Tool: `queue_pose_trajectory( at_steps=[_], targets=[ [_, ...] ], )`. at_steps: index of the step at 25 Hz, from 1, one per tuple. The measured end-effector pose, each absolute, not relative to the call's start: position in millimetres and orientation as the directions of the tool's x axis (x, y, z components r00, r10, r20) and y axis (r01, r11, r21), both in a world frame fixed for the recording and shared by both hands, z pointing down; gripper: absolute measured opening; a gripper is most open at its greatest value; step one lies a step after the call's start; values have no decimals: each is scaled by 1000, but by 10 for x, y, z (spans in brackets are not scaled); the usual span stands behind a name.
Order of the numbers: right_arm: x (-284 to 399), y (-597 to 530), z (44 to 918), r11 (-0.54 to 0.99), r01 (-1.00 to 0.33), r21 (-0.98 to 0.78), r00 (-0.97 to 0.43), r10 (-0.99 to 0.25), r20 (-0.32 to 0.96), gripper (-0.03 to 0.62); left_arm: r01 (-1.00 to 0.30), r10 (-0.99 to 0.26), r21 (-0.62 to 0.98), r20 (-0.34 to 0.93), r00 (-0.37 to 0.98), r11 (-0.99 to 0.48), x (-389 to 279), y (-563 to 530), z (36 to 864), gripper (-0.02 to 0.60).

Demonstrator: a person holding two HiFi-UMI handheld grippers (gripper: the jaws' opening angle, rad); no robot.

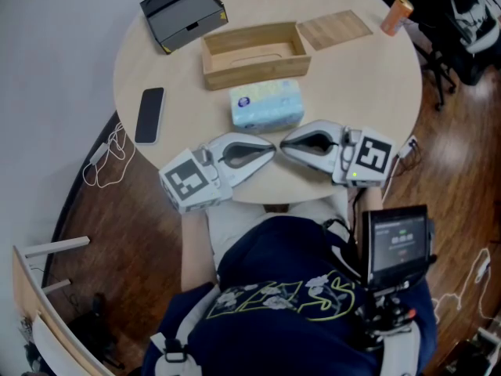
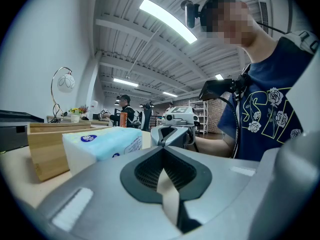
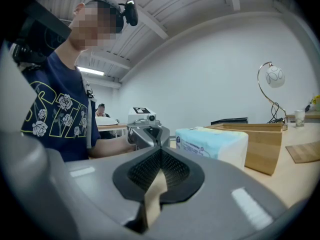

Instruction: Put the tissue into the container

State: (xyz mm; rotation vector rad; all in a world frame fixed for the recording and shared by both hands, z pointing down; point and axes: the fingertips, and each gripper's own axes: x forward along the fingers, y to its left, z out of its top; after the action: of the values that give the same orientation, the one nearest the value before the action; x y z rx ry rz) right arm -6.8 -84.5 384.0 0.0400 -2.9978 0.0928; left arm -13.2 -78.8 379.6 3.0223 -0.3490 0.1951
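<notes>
Pale wood forms the round counter (image 1: 352,84) that carries every item noted. A black phone (image 1: 149,114) lies flat well to the left of the wooden container (image 1: 258,70), which is open-topped. The left hand-held gripper (image 1: 270,150) rests on the near side of the container, toward its left end, with its jaws closed pad to pad on themselves. A dark grey box (image 1: 182,12) sits just beyond the container's left end. The tissue pack (image 1: 266,104), light blue and white, lies just in front of the container's near wall, outside it, on the counter. The right hand-held gripper (image 1: 284,142) rests on the near side of the container, toward its right end. Its jaws are likewise closed on themselves, tips pointing at the left one's tips and almost meeting. A flat wooden panel (image 1: 335,29) lies just beside the container's right end. An orange can (image 1: 397,16) sits well to the right of the container.
</notes>
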Motion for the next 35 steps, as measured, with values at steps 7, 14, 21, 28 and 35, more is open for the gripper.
queue_pose_trajectory(
  at_steps=[7, 14, 21, 28, 35],
  targets=[
    [-72, -841, 3838, 998, -31, -59, -989, -22, 144, 0, -232, -220, 77, 138, 966, -970, -137, -785, 3793, 3],
    [-75, -842, 3834, 998, -32, -60, -989, -23, 143, 0, -232, -220, 75, 138, 966, -970, -140, -786, 3791, 3],
    [-62, -830, 3820, 998, -24, -58, -991, -16, 133, 0, -207, -199, 59, 119, 973, -977, -149, -731, 3759, 3],
    [602, -1244, 3866, 986, -137, -91, -981, -123, 151, 385, -477, -467, 70, 126, 875, -876, -759, -1024, 3769, 306],
    [260, -1786, 3907, 992, -124, -3, -970, -121, 212, 411, -509, -489, 30, 231, 841, -860, -772, -1677, 3943, 442]
  ],
)
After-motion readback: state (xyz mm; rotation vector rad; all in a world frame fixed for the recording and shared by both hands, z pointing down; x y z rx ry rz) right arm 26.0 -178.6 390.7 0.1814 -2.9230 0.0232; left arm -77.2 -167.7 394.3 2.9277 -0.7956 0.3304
